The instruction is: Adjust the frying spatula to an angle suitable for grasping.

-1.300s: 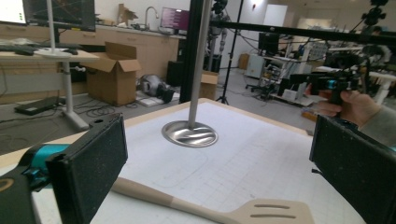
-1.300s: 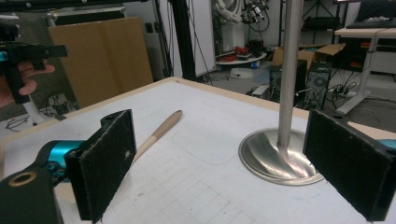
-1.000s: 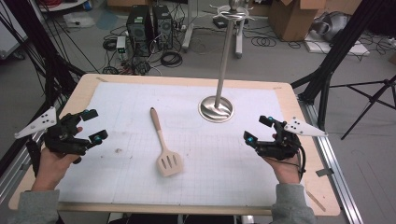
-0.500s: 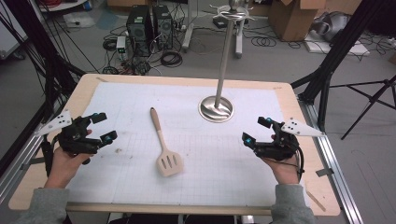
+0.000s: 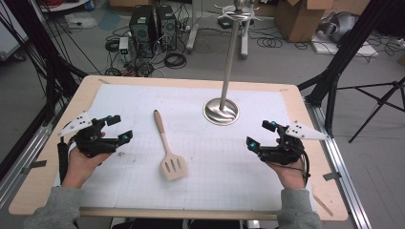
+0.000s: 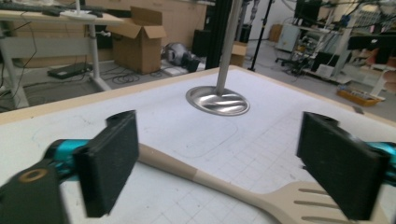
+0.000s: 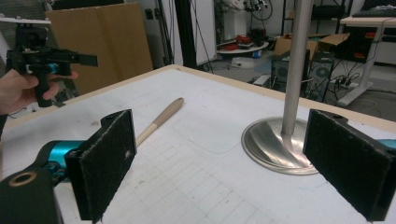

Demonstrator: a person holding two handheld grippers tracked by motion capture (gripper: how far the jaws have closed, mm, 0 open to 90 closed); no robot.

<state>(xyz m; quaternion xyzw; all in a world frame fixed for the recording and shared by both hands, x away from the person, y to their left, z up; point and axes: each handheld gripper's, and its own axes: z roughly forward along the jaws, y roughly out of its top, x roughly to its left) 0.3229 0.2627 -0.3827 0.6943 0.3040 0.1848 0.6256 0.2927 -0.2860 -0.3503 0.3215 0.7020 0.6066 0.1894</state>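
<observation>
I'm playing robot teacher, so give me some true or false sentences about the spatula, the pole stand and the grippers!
1. The wooden spatula lies flat on the table. True.
2. The left gripper holds the spatula. False: it is open, beside the spatula.
3. The metal stand has a round base. True.
4. The right gripper grips the stand. False: it is open, apart from it.
5. The spatula's head is slotted. True.
</observation>
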